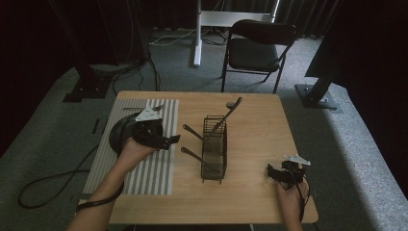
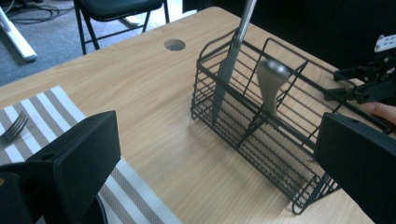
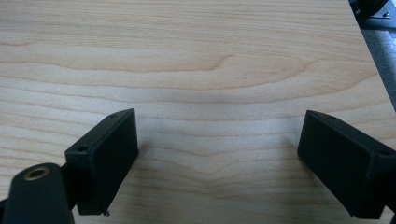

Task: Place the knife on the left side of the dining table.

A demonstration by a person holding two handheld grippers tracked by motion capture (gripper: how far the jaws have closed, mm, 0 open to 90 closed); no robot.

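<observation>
wooden table [image 1: 250, 120], black wire caddy [image 1: 214, 154] central

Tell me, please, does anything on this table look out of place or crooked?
Nothing looks spilled or broken. The wire basket stands upright on the table, and the utensil handles lean out of it at different angles, which looks loose but normal. A fork lies alone on the striped mat. Both grippers are open and empty.

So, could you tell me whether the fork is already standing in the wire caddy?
No, the fork lies flat on the striped placemat, apart from the wire caddy, which holds other utensils.
</observation>
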